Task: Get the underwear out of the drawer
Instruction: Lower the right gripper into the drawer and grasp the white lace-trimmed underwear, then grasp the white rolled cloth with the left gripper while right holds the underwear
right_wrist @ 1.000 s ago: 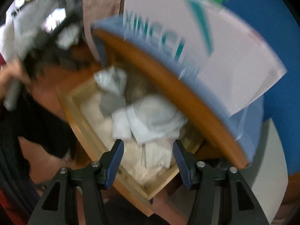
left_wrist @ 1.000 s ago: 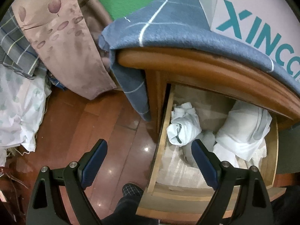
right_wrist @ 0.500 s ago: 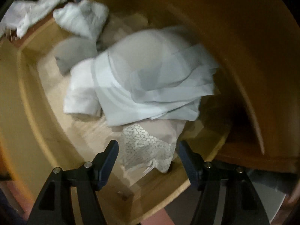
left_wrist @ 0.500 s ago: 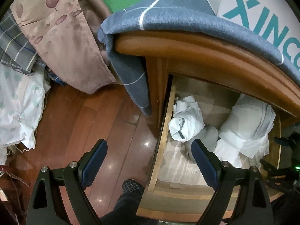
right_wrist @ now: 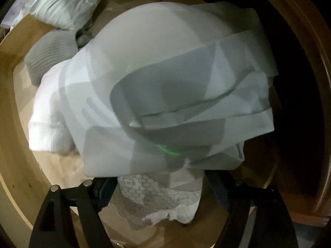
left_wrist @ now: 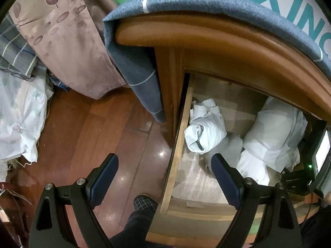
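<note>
Filling the middle of the right wrist view, the folded white underwear (right_wrist: 157, 86) lies in the open wooden drawer (right_wrist: 12, 124), a lace-patterned piece (right_wrist: 163, 202) peeking out below it. The right gripper (right_wrist: 163, 192) has just been spreading its jaws, now straddling that lace edge without pressing it. Over at lower centre, the left gripper (left_wrist: 165, 177) hangs released above the drawer's side rail.

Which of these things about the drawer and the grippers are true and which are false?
1. The drawer is open. True.
2. The right gripper is inside the drawer, open around the white folded garment and the patterned cloth. True.
3. The left gripper holds a sock. False: it is open and holds nothing.
4. A red blanket covers the cabinet top. False: the blanket is blue.
</note>
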### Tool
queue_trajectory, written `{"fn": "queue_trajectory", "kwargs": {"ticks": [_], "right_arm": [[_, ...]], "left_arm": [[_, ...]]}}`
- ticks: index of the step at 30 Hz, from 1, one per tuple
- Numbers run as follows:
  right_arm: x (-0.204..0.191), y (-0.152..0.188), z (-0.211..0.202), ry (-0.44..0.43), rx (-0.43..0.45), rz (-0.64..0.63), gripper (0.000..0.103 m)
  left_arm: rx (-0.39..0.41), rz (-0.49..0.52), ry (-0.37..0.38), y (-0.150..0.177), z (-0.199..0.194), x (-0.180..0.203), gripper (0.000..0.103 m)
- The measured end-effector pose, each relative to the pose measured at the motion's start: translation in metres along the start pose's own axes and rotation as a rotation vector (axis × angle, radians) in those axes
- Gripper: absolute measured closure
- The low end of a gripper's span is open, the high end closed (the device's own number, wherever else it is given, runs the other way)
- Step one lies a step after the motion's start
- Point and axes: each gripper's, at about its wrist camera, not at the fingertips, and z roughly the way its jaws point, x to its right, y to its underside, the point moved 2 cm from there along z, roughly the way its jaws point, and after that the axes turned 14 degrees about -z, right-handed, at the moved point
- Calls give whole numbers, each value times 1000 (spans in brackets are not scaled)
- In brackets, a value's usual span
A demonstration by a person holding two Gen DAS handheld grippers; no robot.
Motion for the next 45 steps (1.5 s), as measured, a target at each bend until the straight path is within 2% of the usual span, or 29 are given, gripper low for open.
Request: {"fn": "queue_trajectory", "kwargs": {"ticks": [1,4,6,9,12,18,25,28,31,36,40,43,45], "right_arm": [[1,1,0,0,4,0,21],[3,8,-2,-3,29,10,35],[3,12,-6,-5,35,15,48],[5,18,-11,-21,42,39,57],[4,25,-16,-52,41,67,61],[-2,42,-38,-104,40,109,63],[-8,51,-82,-73,89,138,63],[-7,59,-104,-61,148,182,63],[-7,69,-126,-46,245,235,63],[-19,61,-156,-66,390,286,63],[-24,48,-142,-103,426,305,63],[-19,48,-142,-116,444,320,63],[-16,56,-144,-117,458,331,63]], "left_arm": [[-4,-6,3,0,0,-1,14],[-15,-25,11,-2,2,-4,14],[-7,-23,11,-2,1,-3,14],[-7,-17,19,-1,1,-2,14],[-6,-12,16,-1,1,-2,14],[-9,-18,24,-2,2,0,14],[-2,-16,40,-2,0,4,14],[-19,-48,72,-3,1,2,14],[-33,-81,92,-3,6,1,14],[-38,-102,133,-3,14,8,14],[-30,-96,132,-4,23,20,17],[-16,-57,119,-5,28,31,18],[-20,-63,143,-8,33,36,19]]}}
